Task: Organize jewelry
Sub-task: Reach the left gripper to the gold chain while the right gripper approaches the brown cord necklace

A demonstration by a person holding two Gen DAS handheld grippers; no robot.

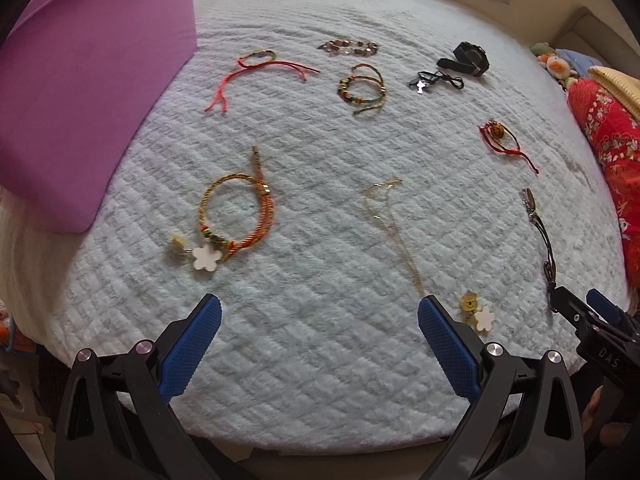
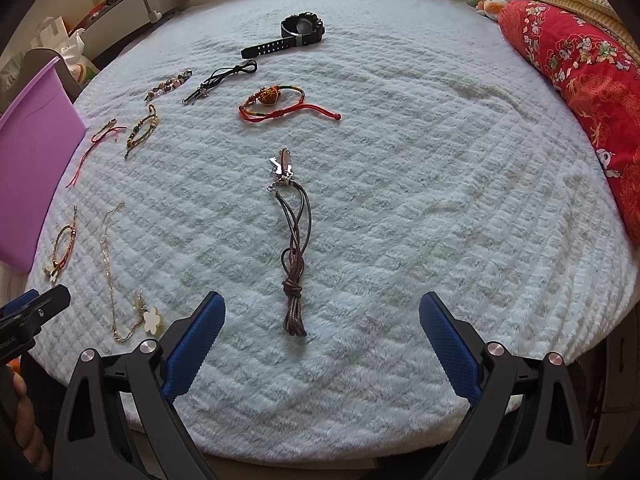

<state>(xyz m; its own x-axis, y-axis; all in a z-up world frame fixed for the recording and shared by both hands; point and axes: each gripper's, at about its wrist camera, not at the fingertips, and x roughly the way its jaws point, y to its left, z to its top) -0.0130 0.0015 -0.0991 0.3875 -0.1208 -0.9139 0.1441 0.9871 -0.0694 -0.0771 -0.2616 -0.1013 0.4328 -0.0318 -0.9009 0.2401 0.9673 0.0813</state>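
Note:
Several pieces of jewelry lie spread on a pale fluffy blanket. My left gripper is open and empty above the near edge, between an orange braided bracelet with a white flower charm and a thin gold chain with a flower charm. My right gripper is open and empty, with a brown cord necklace lying between its fingers just ahead. Farther off lie a red string bracelet, a black watch and a black cord pendant.
A purple box stands at the left on the blanket; it also shows in the right wrist view. A red patterned pillow lies at the right. A red cord bracelet, a beaded bracelet and a green-gold bracelet lie farther back.

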